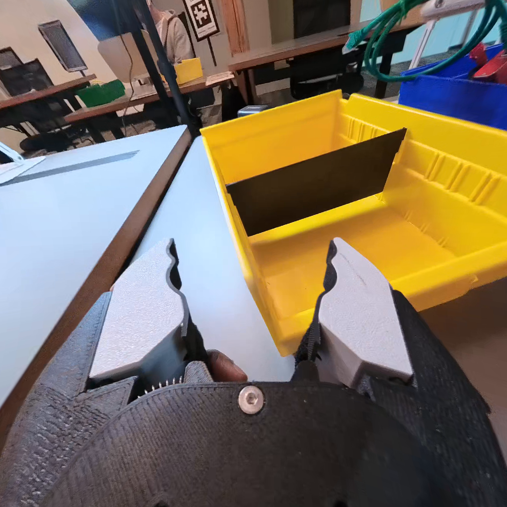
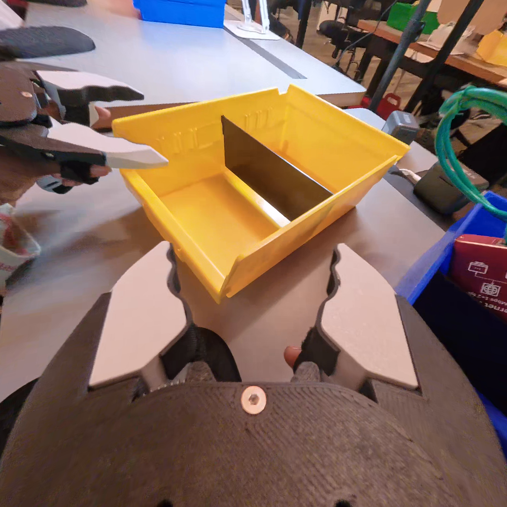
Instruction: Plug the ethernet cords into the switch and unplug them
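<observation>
The grey table spreads beneath and ahead of both my grippers, with a yellow bin sitting on it straight in front of my right gripper and just ahead and to the right of my left gripper. A black divider stands upright across the bin, splitting it into two compartments, both bare inside. Beyond my right gripper's right finger sits a blue bin holding a red box; from my left gripper the same blue bin lies past the yellow one, far right. Green ethernet cords loop in the air above that blue bin, off to my right, gripped by neither tool; in the left wrist view the cords hang high and to the right. I cannot pick out the switch for certain. My left gripper's jaws stand wide apart with nothing between them, and my right gripper's jaws are likewise spread and hold nothing.
</observation>
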A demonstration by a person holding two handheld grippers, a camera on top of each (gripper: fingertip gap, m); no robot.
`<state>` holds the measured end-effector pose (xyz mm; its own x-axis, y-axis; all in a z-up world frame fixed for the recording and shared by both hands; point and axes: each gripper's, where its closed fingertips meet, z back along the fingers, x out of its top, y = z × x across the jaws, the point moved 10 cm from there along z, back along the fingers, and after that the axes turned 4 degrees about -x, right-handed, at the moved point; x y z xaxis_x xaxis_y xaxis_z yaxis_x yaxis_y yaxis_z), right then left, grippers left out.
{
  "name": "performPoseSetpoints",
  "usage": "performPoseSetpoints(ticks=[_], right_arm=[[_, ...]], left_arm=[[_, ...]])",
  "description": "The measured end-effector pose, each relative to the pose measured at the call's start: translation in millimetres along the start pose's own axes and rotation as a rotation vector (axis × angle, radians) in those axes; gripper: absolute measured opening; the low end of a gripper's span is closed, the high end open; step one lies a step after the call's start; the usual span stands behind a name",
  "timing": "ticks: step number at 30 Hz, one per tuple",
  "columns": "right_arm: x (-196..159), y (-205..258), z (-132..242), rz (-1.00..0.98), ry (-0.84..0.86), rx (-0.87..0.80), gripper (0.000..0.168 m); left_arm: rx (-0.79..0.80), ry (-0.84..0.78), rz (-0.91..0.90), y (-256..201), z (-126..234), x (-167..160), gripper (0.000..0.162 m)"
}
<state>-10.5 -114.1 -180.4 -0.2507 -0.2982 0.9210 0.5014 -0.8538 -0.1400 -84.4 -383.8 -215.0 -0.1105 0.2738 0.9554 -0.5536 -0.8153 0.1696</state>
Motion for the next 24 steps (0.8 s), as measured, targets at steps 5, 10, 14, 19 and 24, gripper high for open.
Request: performPoseSetpoints(ticks=[5, 10, 14, 19, 24], right_arm=[[-7.4, 10.4, -20.1, -0.056, 0.069, 0.043, 0.076], [-17.9, 4.1, -39.8, -0.013, 0.175, 0.026, 0.035], [-14.3, 9.6, -38.4, 0.142, 0.194, -0.005, 0.03], [4.4, 10.5, -14.8, 0.22, 0.048, -0.061, 0.027], [40.0, 2.3, 37.5, 0.29, -0.142, -0.168, 0.025]], left_arm=[[-0.027, -0.042, 0.13, 0.5, -7.9, -10.3, 0.066], [0.067, -0.065, 0.108, -4.5, -8.5, -14.1, 0.014], [0.183, -0.155, 0.126, -10.0, 0.9, -11.5, 0.003], [0.286, -0.309, 0.072, -23.7, 28.6, 20.8, 0.003], [0.309, -0.497, 0.035, -48.0, 56.3, 73.6, 0.004]])
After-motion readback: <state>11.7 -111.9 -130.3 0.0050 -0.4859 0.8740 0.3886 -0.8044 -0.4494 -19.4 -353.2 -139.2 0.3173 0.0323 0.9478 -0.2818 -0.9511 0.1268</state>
